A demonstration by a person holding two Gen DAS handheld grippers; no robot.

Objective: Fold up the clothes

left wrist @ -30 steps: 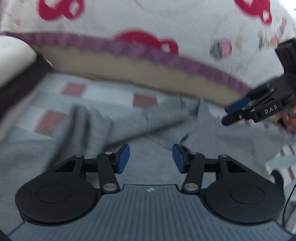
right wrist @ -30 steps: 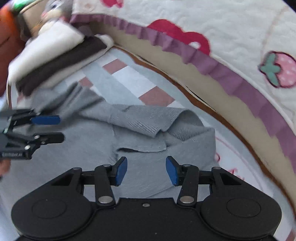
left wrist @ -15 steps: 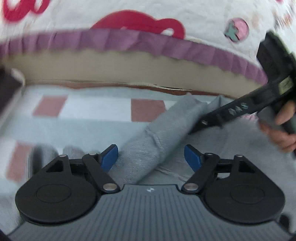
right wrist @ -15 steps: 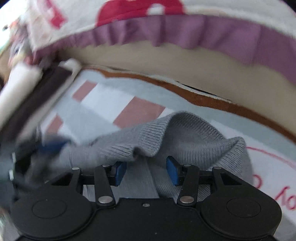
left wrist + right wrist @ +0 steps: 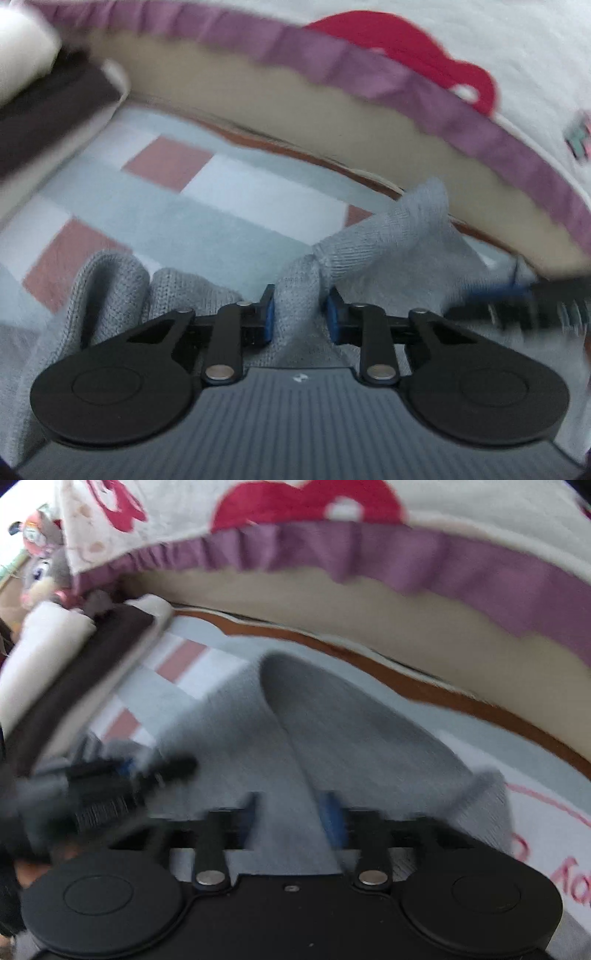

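Note:
A grey knit sweater (image 5: 391,236) lies bunched on a checked pale blue, white and pink sheet (image 5: 207,199). My left gripper (image 5: 300,314) is shut on a raised fold of the grey sweater, its blue pads pressing the knit from both sides. In the right wrist view the grey sweater (image 5: 332,716) is pulled up into a ridge, and my right gripper (image 5: 291,819) is shut on that ridge, though the frame is blurred. The right gripper (image 5: 517,306) shows blurred at the right of the left wrist view; the left gripper (image 5: 122,779) shows blurred at the left of the right wrist view.
A white quilt with red prints and a purple ruffle (image 5: 369,70) hangs over a beige mattress edge (image 5: 295,122) behind the sweater. Folded white and dark brown clothes (image 5: 81,657) are stacked at the left. Plush toys (image 5: 40,554) sit at the far left.
Both grippers went from open above the sweater to closed on folds of it. The sweater is now drawn up into ridges, and the two grippers have moved close together.

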